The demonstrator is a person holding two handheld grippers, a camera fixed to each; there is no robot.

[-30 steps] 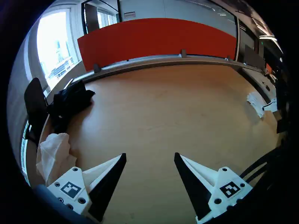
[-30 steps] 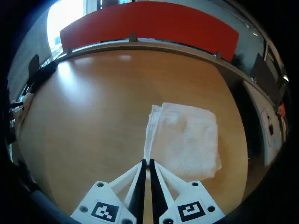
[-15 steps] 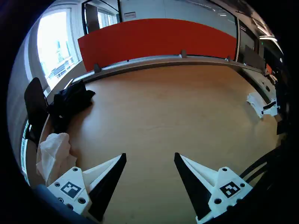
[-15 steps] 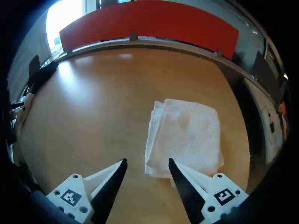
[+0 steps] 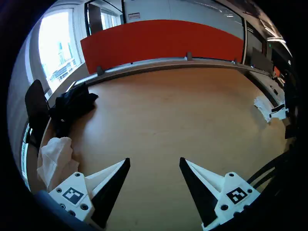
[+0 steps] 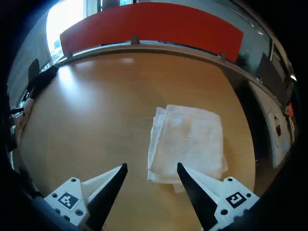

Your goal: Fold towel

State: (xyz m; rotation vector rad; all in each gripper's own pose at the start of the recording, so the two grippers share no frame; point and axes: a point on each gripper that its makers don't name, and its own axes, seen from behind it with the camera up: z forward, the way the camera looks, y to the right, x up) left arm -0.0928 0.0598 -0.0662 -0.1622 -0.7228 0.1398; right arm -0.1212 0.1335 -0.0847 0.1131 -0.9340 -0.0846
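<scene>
A white towel [image 6: 188, 142] lies folded into a thick rectangle on the wooden table [image 6: 96, 115], right of centre in the right gripper view. My right gripper [image 6: 151, 170] stands open just at the towel's near left corner, its right finger over the near edge, holding nothing. In the left gripper view the same towel [image 5: 264, 106] shows as a small white shape at the far right, with the other gripper [image 5: 280, 111] beside it. My left gripper [image 5: 154, 163] hangs open over bare wood [image 5: 173, 111], far from the towel.
A black bag [image 5: 71, 104] and a crumpled white cloth [image 5: 56, 158] sit at the table's left side beside a dark chair [image 5: 35, 104]. A red partition [image 5: 161, 40] runs along the far edge. Another desk [image 6: 275, 131] stands to the right.
My right gripper was shut at the towel's near left edge one second ago; it has opened, let go, and drawn back slightly. The towel lies flat. The left gripper has stayed still.
</scene>
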